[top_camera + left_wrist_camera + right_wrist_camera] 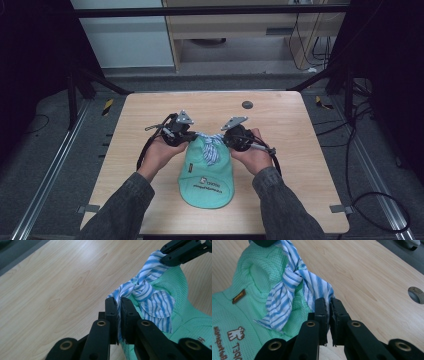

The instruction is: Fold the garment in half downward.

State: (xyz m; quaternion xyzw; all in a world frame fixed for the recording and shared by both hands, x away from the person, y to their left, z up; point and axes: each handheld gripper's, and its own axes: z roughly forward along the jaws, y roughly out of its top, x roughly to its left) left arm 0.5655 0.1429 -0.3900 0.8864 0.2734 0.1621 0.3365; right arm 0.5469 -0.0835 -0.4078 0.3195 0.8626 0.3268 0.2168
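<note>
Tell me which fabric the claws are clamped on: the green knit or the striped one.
The blue-and-white striped collar, knotted at the neck of the green knit garment. The left claw and right claw each pinch an end of it; the green knit hangs free.

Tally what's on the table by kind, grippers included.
Green knit garment: 1
Blue-and-white striped collar, knotted, on that garment: 1
Grippers: 2, left gripper and right gripper, each shut on a collar end
Round dark port in the table: 1
Total: 5
</note>
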